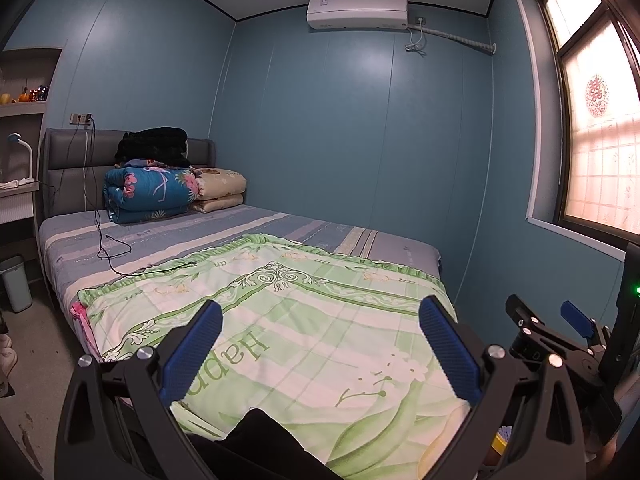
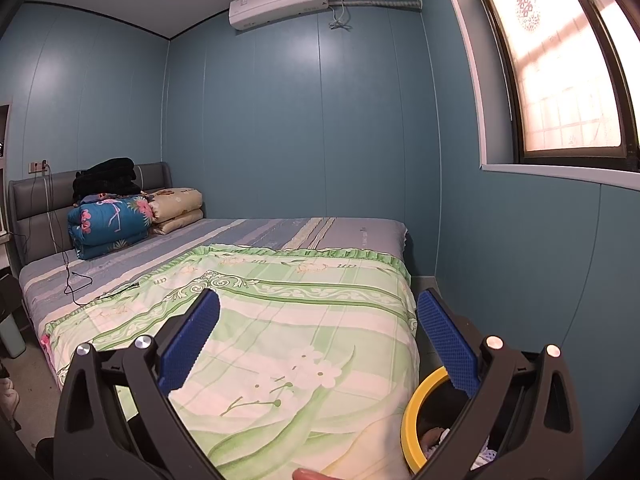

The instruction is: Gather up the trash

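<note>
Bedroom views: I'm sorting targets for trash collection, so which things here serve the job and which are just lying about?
For the job:
yellow-rimmed bin
pale bin
left gripper, open
right gripper, open

Lying about:
green quilt
blue quilt
beige quilt
black blanket
cable
lamp
No loose trash shows.

Left gripper [image 1: 320, 344] and right gripper [image 2: 318, 340] both level, side by side, blue-padded fingers [image 1: 192, 354] spread wide with nothing between them; right gripper also visible at the left view's right edge.
</note>
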Motion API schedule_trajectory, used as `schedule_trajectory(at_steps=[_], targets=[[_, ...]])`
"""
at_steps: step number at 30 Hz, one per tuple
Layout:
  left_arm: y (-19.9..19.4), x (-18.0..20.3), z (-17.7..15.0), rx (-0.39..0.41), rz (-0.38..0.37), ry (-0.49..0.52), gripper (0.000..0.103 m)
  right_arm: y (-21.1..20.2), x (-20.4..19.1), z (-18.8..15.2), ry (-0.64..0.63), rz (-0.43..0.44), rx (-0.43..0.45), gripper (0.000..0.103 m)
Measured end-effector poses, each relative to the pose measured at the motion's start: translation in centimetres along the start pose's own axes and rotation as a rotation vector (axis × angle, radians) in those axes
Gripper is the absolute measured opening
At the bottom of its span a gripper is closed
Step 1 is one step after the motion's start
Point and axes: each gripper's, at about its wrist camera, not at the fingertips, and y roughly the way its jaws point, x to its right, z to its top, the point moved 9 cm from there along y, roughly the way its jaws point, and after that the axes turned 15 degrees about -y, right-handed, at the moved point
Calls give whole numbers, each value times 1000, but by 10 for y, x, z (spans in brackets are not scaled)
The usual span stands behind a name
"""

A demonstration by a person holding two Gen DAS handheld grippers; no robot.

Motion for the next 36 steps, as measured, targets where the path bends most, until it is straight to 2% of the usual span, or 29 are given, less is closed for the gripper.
schedule_trajectory(at_steps=[36], targets=[[13,-2,-7,-58,-19,-11,95,8,5,-8,18,3,-29,95]])
